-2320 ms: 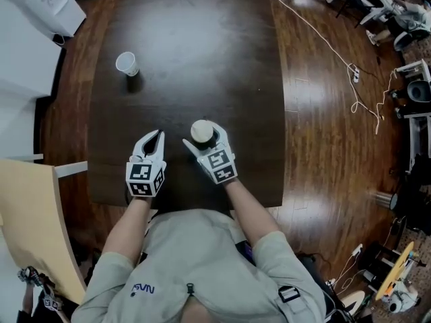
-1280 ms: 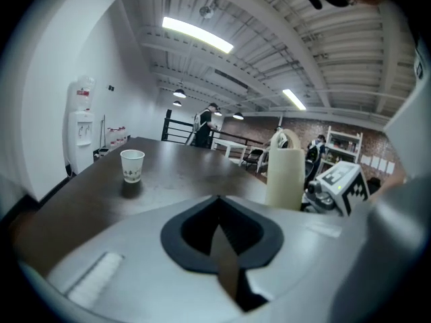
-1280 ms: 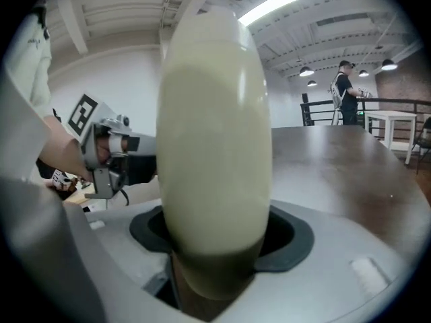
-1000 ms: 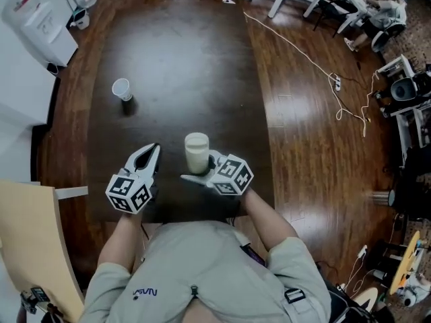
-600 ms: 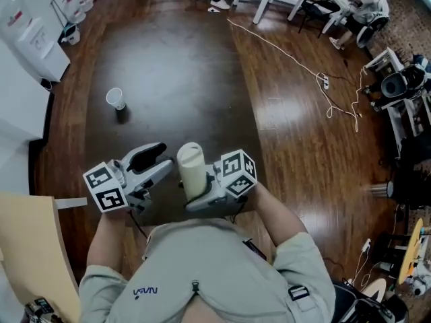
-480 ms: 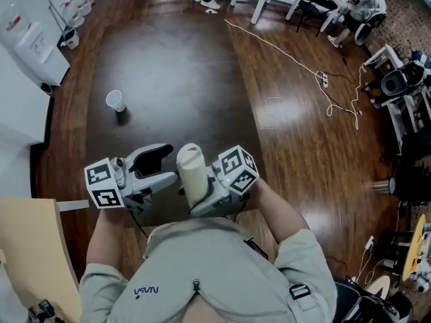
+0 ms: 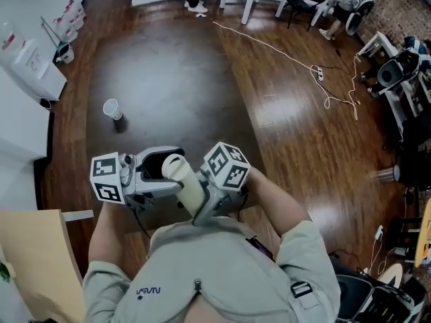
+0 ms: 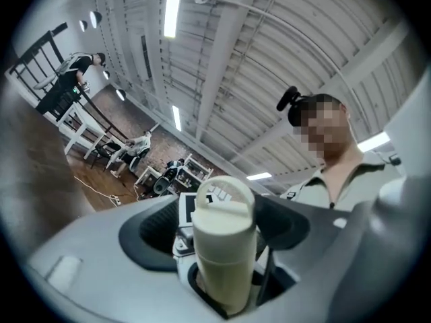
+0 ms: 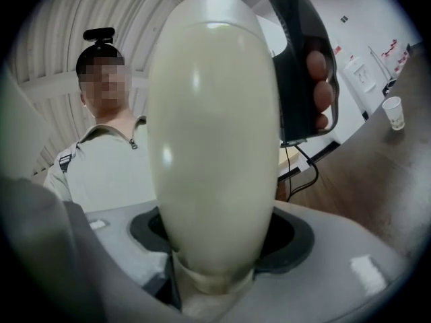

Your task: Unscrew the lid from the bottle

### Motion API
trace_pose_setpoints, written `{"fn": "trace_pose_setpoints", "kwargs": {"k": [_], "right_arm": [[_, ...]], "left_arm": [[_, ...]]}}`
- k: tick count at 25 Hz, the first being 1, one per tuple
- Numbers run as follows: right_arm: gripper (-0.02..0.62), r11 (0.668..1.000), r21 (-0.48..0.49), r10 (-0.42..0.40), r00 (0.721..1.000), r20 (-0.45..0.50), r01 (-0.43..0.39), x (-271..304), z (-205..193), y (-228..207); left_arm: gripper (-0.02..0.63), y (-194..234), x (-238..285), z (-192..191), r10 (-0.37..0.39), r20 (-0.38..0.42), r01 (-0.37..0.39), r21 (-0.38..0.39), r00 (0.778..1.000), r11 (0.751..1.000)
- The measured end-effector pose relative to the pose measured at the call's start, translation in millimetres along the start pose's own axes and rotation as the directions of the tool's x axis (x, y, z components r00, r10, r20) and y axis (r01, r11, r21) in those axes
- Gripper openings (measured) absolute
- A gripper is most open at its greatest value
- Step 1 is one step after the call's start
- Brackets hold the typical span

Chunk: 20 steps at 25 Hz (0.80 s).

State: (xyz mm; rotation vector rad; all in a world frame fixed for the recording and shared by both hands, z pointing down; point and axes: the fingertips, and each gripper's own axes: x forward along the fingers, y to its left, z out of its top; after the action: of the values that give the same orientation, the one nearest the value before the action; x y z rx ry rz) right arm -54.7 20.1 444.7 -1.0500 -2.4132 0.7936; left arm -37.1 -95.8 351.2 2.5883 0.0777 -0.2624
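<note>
We see a cream bottle held tilted over the table's near edge, its base clamped in the right gripper. Its lid sits between the left gripper's opening jaws, pads clear of it. Only the left gripper view shows the lid's raised tab; in the right gripper view the body hides it.

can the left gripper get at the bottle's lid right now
Probably yes. The right gripper holds the bottle tilted, lid end toward the left gripper, whose jaws are opening with the lid already between them. Nothing blocks the way, and the pads don't appear to press on it.
</note>
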Motion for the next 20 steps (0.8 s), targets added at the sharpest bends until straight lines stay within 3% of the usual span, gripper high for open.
{"fn": "trace_pose_setpoints", "kwargs": {"k": [4, 9, 12, 16, 18, 20], "right_arm": [[0.302, 1.000, 0.003, -0.031, 0.999, -0.019, 0.031, 2, -1, -8], [0.301, 0.982, -0.033, -0.184, 0.983, -0.005, 0.184, -11, -3, -26], [0.301, 0.942, -0.045, -0.331, 0.943, 0.014, 0.332, -26, -1, -48], [0.301, 0.859, -0.031, -0.511, 0.859, 0.028, 0.511, -43, 0, -73], [0.301, 0.864, -0.044, -0.500, 0.866, 0.031, 0.501, -42, 1, -69], [0.301, 0.900, -0.062, -0.430, 0.902, 0.032, 0.431, -37, 2, -57]], "left_arm": [[0.315, -2, 1, -2, -0.005, -0.027, 0.006, 0.025, 1.000, 1.000], [0.301, 6, 2, -1, 0.079, -0.036, -0.076, 0.078, 0.996, 0.994], [0.286, 19, 1, 3, 0.177, -0.025, -0.174, 0.105, 0.984, 0.979], [0.272, 32, 0, 6, 0.299, 0.008, -0.297, 0.150, 0.954, 0.943], [0.274, 29, 3, 7, 0.274, 0.027, -0.275, 0.148, 0.961, 0.950], [0.278, 23, 4, 9, 0.198, 0.038, -0.201, 0.118, 0.979, 0.972]]}}
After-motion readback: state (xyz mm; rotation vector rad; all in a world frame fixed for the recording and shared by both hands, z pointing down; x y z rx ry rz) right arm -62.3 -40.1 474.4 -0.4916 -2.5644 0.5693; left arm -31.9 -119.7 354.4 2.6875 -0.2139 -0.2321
